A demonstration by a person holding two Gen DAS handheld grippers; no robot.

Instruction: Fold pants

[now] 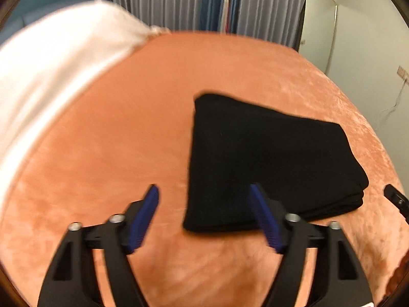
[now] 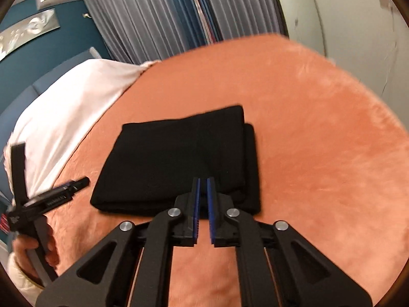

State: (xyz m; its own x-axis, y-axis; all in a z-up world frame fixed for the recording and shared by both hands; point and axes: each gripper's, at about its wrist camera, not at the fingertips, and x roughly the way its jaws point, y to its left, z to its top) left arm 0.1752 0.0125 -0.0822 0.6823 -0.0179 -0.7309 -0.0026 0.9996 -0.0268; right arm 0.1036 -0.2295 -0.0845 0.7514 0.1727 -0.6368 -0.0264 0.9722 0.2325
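The black pants (image 1: 268,163) lie folded into a compact stack on the orange bed cover (image 1: 127,133). They also show in the right wrist view (image 2: 176,161). My left gripper (image 1: 204,192) is open and empty, held above the cover near the stack's near left corner. My right gripper (image 2: 203,183) is shut with only a thin slit between its blue pads, holding nothing, just above the stack's near edge. The left gripper also shows at the left of the right wrist view (image 2: 76,183), held in a hand.
A white pillow (image 1: 56,76) lies at the left of the bed, also in the right wrist view (image 2: 71,112). Grey curtains (image 1: 179,0) hang behind the bed. A white door or panel (image 1: 319,25) stands at the back right. The bed's far edge curves around.
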